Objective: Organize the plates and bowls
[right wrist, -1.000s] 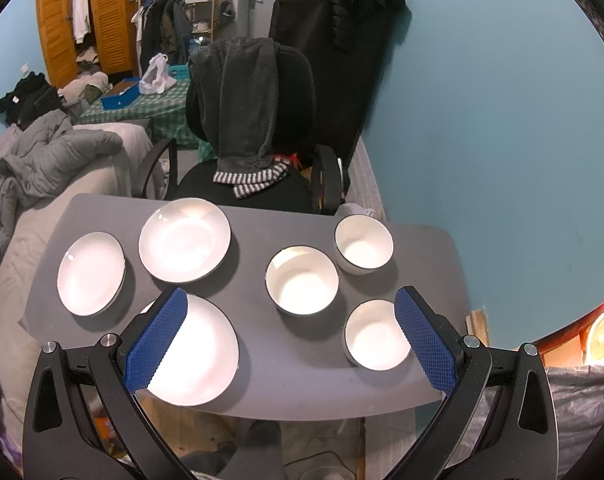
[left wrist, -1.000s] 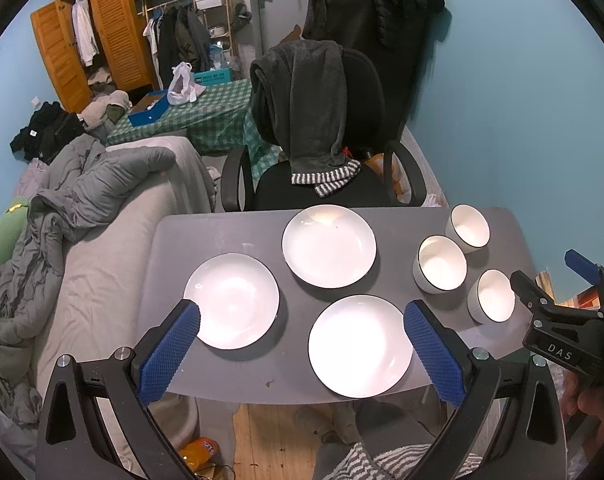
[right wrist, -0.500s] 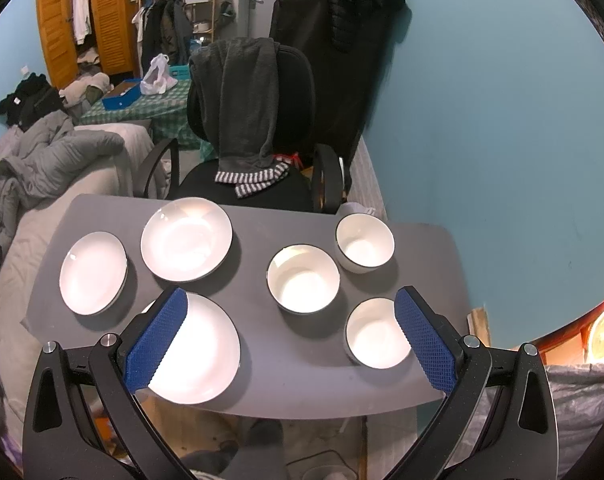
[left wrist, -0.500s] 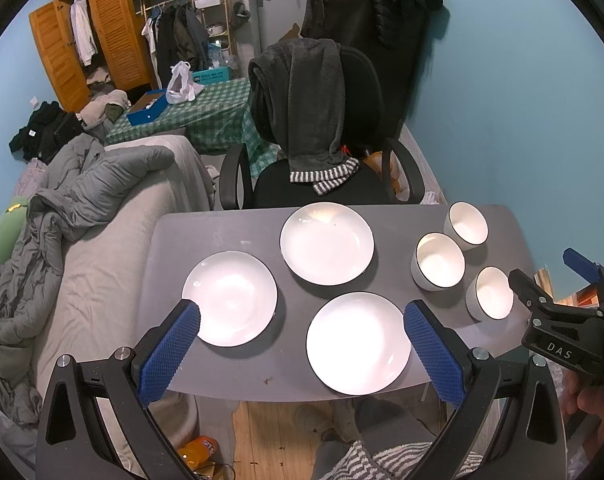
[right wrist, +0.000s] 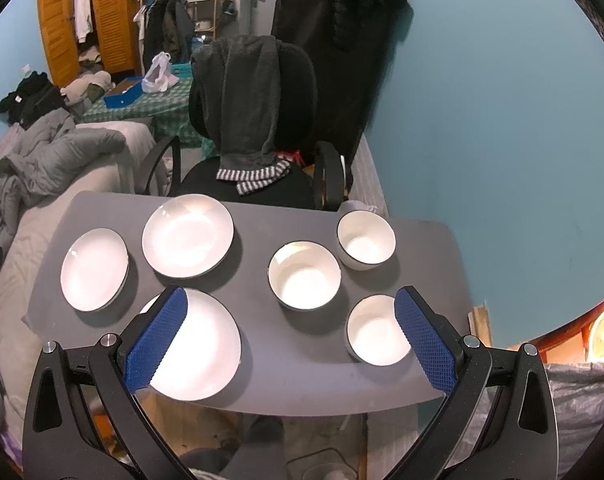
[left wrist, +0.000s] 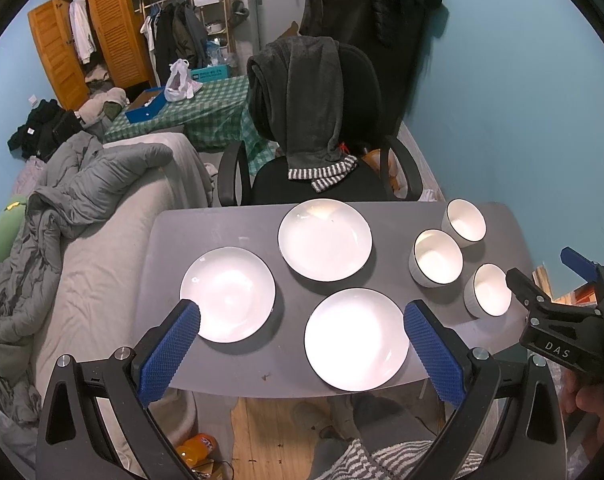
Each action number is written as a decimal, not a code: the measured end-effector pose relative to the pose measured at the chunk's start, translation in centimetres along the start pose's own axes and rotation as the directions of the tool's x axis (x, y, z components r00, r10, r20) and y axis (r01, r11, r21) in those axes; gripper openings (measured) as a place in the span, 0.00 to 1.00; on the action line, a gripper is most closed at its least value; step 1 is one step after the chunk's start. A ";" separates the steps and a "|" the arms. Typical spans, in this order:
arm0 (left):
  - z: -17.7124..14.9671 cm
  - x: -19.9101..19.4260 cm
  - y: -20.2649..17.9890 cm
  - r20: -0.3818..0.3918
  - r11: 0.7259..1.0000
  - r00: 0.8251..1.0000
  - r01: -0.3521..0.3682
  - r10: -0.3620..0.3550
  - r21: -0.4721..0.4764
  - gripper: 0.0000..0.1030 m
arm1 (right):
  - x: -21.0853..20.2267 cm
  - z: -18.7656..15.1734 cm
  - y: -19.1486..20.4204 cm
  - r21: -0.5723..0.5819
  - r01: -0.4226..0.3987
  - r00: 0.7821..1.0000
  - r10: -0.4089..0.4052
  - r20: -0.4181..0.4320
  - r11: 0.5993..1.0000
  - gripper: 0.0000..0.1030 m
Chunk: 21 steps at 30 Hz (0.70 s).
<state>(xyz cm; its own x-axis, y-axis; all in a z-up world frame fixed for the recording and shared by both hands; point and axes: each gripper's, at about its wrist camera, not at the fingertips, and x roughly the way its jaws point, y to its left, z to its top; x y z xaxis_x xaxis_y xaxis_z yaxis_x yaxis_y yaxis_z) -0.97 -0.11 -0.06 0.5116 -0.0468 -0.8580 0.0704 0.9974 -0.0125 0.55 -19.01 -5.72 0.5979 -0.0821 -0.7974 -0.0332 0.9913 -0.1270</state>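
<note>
- On my far left, the left plate (left wrist: 227,293) lies flat on the grey worktop (left wrist: 209,222), close to the worktop's left edge, with the bed (left wrist: 101,248) just beyond that edge.
- My left gripper (left wrist: 299,354) hovers above the near edge of the worktop, its blue fingers (left wrist: 169,354) spread wide and holding nothing; the near plate (left wrist: 356,339) sits framed between them.
- The far plate (left wrist: 324,240) lies toward the chair (left wrist: 318,128), apart from the other two, so all three plates are separate and unstacked.
- I judge the step in hand to be the first pick: nothing is stacked yet. To do it well I should drop low, come in at the near plate's rim from the worktop edge, and pinch the rim rather than the flat face, since glazed ware may slip.
- The middle bowl (right wrist: 304,275) is the widest-looking of the three, so it seems the sensible base for nesting.
- The far bowl (right wrist: 366,240) stands just beside it, not touching as far as I can tell.
- My right gripper (right wrist: 289,338) is also held high and level over the near edge, fingers wide apart and empty, with the near bowl (right wrist: 376,330) just inside its right finger.
</note>
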 end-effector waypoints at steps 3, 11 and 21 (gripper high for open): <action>0.0 0.0 -0.1 -0.005 1.000 1.000 0.004 -0.004 -0.001 1.00 | 0.1 0.0 0.0 0.001 -0.007 1.000 0.007 -0.003 1.000 0.99; -0.1 0.1 -0.1 -0.019 1.000 1.000 0.010 -0.010 -0.009 1.00 | 0.2 0.2 0.2 -0.006 -0.017 1.000 0.017 -0.007 1.000 0.99; -0.1 0.2 0.8 -0.023 1.000 1.000 0.016 -0.017 -0.025 1.00 | 0.3 0.4 0.4 -0.008 -0.021 1.000 0.021 -0.009 1.000 0.99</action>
<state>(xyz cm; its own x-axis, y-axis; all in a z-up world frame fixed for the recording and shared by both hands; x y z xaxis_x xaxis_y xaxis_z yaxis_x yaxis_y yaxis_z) -0.83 0.69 -0.32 0.4901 -0.0621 -0.8694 0.0567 0.9976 -0.0393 1.02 -18.56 -5.76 0.5895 -0.0619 -0.8054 -0.0526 0.9920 -0.1147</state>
